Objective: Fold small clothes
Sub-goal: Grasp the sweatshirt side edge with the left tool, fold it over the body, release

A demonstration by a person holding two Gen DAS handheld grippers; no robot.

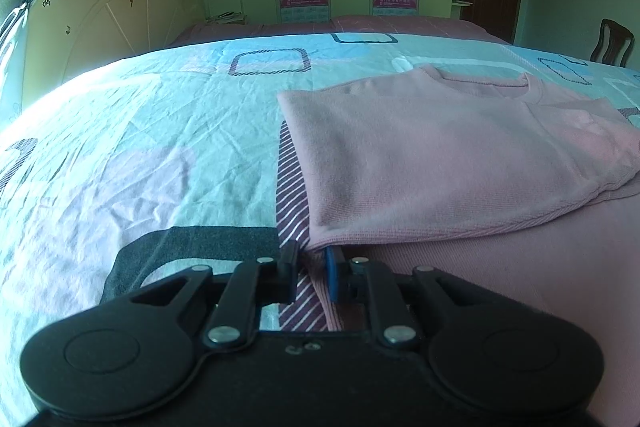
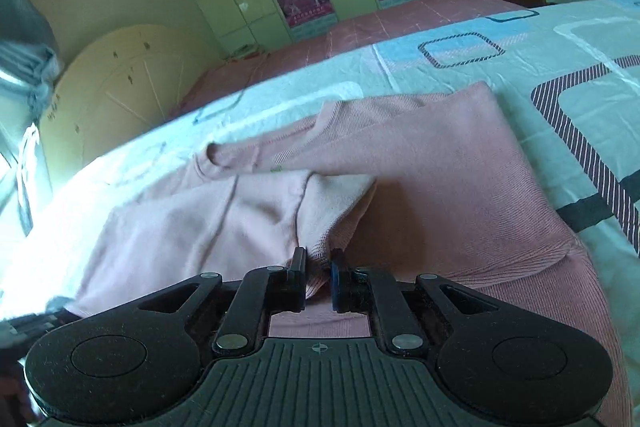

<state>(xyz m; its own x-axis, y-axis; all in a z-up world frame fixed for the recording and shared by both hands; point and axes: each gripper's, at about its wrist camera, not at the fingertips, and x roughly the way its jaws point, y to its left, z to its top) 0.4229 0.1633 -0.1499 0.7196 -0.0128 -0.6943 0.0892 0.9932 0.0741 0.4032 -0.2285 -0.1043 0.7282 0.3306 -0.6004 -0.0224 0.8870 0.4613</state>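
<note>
— What does each camera give you?

— My left tool [image 1: 312, 267] is clamped on the lower edge of the pink sweater [image 1: 432, 155] — its folded panel lies flat there, neckline beyond. The right view shows a raised, bunched fold instead.

— And the right tool [image 2: 318, 273]?

— Parted, fabric between its fingers; whether they pinch, I cannot tell.

— Room?

— Bare patterned bedsheet [image 1: 140, 147] on the bed, left of the sweater.

A wide bed [image 1: 120, 155] carries everything, covered by a creased pale blue-and-white sheet printed with rounded squares in dark stripes; a strip of dusty-pink cover [image 2: 400, 23] shows along its far side. Directly on the sheet lies a partly folded pink knit top [image 1: 420, 147], neckline toward the far edge.
</note>
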